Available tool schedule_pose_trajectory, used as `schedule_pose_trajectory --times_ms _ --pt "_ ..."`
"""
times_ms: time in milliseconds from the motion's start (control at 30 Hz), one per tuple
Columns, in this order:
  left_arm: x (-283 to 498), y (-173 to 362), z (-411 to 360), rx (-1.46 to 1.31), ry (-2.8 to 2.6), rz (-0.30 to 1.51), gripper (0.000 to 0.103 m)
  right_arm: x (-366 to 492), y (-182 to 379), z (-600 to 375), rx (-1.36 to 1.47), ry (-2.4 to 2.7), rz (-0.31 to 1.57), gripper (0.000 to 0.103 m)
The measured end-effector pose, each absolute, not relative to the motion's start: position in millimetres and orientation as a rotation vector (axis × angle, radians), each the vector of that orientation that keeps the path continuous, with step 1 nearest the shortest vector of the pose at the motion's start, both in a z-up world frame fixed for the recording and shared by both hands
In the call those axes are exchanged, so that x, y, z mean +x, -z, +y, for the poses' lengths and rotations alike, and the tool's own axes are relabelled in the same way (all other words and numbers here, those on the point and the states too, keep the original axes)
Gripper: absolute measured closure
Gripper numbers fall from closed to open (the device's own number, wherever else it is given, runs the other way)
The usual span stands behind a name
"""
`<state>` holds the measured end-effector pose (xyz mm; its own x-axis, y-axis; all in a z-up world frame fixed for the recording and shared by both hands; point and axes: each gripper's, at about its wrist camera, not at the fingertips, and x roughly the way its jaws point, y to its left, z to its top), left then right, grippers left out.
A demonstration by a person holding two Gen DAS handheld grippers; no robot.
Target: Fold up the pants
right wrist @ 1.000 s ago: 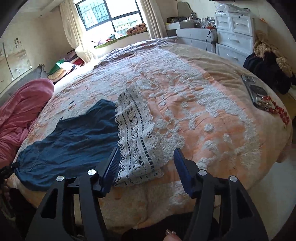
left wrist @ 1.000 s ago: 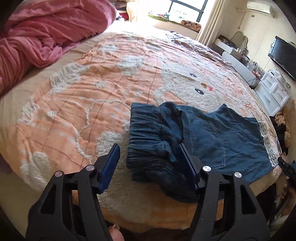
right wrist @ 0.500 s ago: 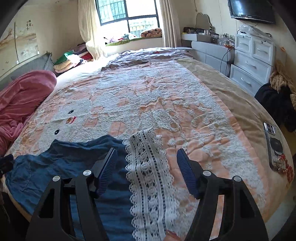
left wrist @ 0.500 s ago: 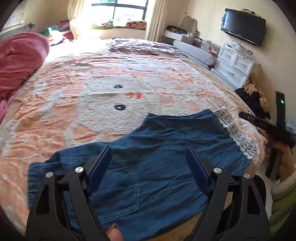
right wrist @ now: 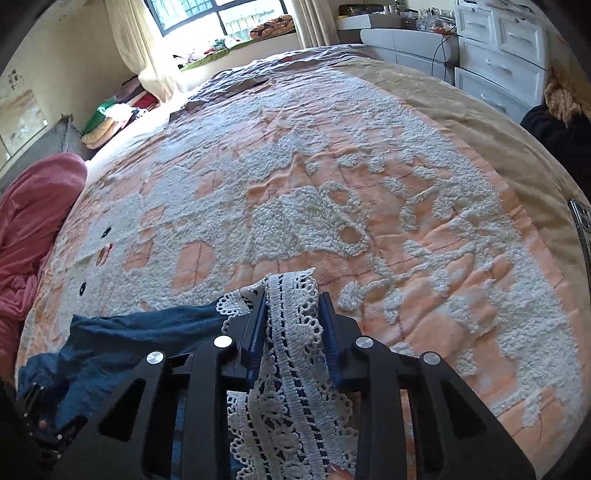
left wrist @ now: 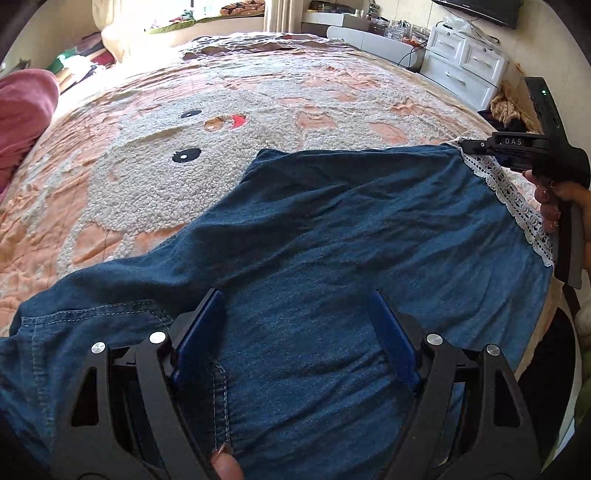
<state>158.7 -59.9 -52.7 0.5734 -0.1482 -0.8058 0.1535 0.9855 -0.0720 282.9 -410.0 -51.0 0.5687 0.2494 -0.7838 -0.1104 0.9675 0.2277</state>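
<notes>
**Lace hem pinched, denim under open tongs**

Only the left view showed the pants (left wrist: 332,240) spread on the bed (left wrist: 147,177); the right showed their lace hem (right wrist: 291,325) clamped between the right tongs (right wrist: 293,321), whose jaws had just been closing. Left tongs (left wrist: 299,332) gaped over the denim, gripping nothing

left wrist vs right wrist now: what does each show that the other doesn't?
Left wrist only: the left gripper, open over the pants, and the face on the blanket.

Right wrist only: the right gripper, whose jaws have just been closing, now shut on the lace hem; also the window.

Both: pants, lace hem, pink bedding, white drawers.
</notes>
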Motion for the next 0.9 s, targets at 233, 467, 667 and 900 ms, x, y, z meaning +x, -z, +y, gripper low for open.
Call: schedule_pose_trajectory --times_ms 233,467,667,900 --pt "158.1 51.6 -55.8 -0.016 0.189 0.929 0.029 248.1 30.8 -422.7 0.145 -0.186 0.826 0.042" --pt "149.1 21.8 -56.6 -0.050 0.224 0.846 0.026 144.4 11.1 -473.7 0.242 -0.142 0.703 0.024" --pt "147.2 5.7 -72.5 -0.028 0.268 0.833 0.016 94.3 20.1 -490.8 0.274 -0.125 0.737 0.021" --pt "178.3 -15.9 -112.5 0.035 0.360 0.842 0.010 76.0 32.2 -466.4 0.288 -0.198 0.786 0.020"
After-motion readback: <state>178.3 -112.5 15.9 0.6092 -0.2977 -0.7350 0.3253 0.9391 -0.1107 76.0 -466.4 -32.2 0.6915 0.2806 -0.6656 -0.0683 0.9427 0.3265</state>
